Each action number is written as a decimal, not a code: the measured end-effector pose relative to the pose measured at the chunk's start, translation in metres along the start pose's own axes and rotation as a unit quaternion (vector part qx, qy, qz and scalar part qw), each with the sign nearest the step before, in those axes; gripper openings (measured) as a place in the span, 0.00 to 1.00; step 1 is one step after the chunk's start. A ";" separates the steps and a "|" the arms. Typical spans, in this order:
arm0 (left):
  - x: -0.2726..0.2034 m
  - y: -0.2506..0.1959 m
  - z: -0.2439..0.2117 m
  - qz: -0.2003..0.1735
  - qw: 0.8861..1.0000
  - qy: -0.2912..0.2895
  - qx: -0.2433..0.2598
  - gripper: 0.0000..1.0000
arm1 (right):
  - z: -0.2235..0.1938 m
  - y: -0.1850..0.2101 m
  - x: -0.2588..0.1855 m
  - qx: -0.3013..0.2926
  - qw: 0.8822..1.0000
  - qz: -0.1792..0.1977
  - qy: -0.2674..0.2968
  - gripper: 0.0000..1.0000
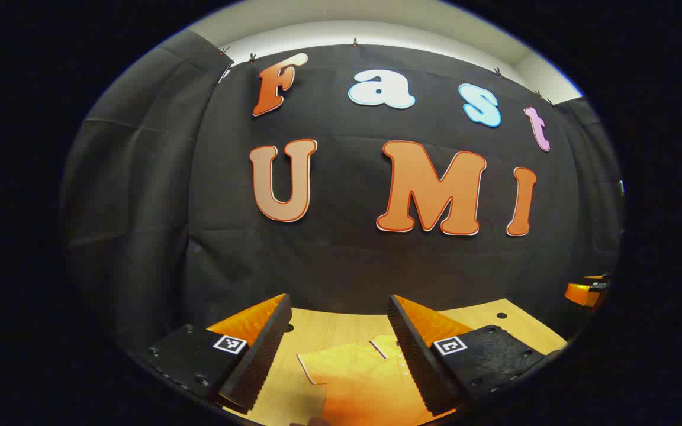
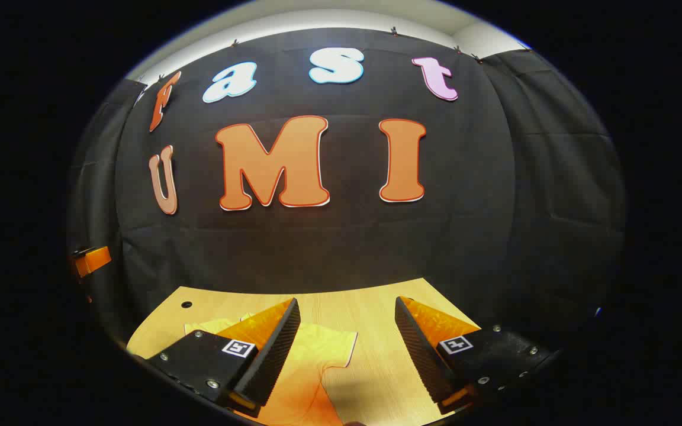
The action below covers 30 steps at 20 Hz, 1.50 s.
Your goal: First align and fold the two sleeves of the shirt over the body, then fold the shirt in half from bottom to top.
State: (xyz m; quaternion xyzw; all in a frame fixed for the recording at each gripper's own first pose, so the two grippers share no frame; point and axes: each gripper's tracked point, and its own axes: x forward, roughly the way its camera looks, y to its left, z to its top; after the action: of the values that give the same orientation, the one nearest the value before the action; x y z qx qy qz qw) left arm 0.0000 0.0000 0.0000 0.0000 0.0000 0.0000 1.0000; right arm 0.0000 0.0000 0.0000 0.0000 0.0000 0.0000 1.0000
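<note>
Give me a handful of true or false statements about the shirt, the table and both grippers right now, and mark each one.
1. The shirt lies spread on the wooden table. True.
2. The left gripper is clamped on a sleeve. False: its jaws stand apart with nothing held between them, above the shirt.
3. The right gripper is open. True.
4. Both sleeves are already folded over the body. False: a sleeve sticks out sideways in the right gripper view, another in the left gripper view.
5. The shirt is blue. False: it is yellow to orange.
</note>
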 end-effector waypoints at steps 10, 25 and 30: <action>-0.007 0.011 -0.006 0.012 1.000 0.002 0.007 0.98 | 0.003 0.010 -0.001 -0.014 1.000 0.015 -0.007 0.97; 0.006 0.009 -0.025 0.006 1.000 0.023 0.014 0.98 | -0.015 0.011 0.035 -0.002 0.998 0.025 0.064 0.97; 0.013 0.016 -0.034 0.003 0.999 0.039 0.011 0.98 | -0.020 0.014 0.101 0.041 0.989 0.037 0.136 0.97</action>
State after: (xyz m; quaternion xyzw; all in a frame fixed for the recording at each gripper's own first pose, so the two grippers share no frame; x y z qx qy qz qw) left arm 0.0130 0.0160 -0.0338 0.0106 0.0387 0.0025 0.9992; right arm 0.1008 0.0137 -0.0197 0.0411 0.1364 0.0370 0.9891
